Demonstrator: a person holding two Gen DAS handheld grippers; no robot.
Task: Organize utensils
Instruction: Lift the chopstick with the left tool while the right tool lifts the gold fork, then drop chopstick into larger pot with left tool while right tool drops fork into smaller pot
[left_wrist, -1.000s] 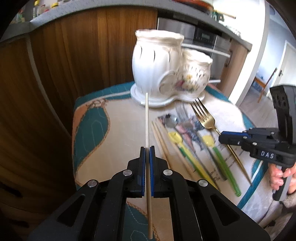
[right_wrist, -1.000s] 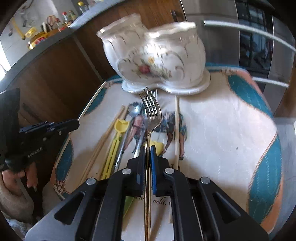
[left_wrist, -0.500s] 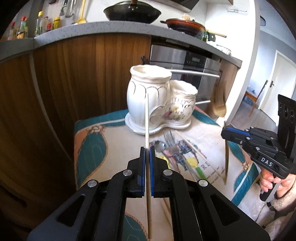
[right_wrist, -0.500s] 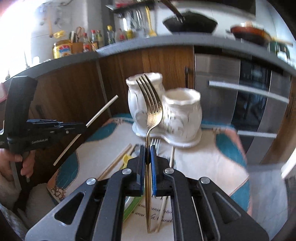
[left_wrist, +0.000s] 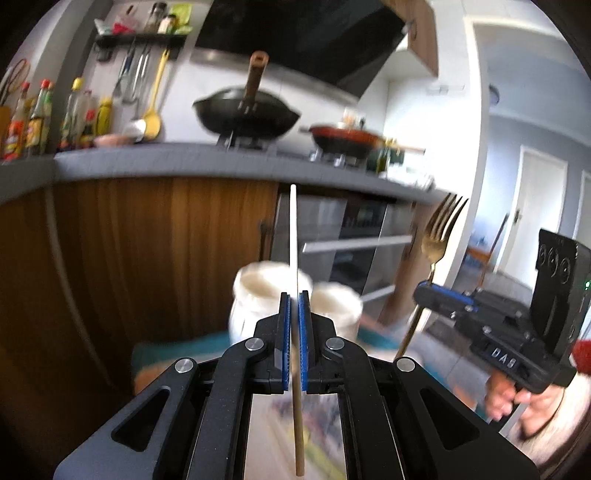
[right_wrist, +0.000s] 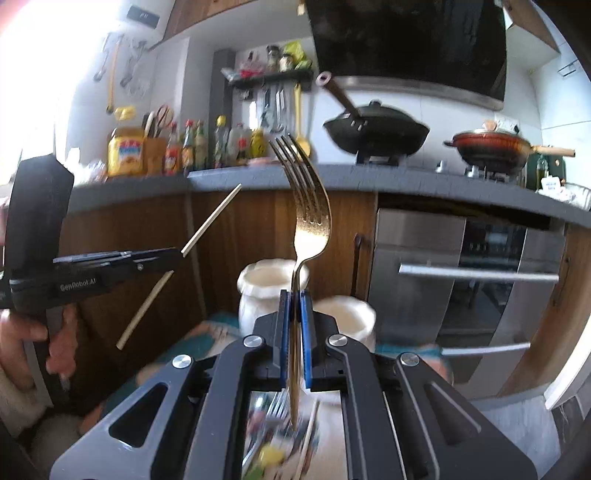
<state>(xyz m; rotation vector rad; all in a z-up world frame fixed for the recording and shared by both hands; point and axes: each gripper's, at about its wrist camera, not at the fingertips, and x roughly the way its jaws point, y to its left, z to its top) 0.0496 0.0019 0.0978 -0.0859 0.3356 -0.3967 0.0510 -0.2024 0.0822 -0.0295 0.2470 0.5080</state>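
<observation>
With both loads lifted clear, left gripper (left_wrist: 294, 306) clamps a chopstick (left_wrist: 293, 236) mid-shaft, right gripper (right_wrist: 294, 306) clamps the gold fork (right_wrist: 308, 218) by its handle, tines up, so both tails can drop into the holder (right_wrist: 271, 284).

Left gripper (left_wrist: 294, 306), right gripper (right_wrist: 295, 306): black frames, blue pads, silver screws; white lettering on sides.

The fork (right_wrist: 309, 221) is golden, the chopstick (left_wrist: 294, 236) pale wood, the holder (right_wrist: 271, 291) white, the fingers (left_wrist: 283, 343) have blue pads.
</observation>
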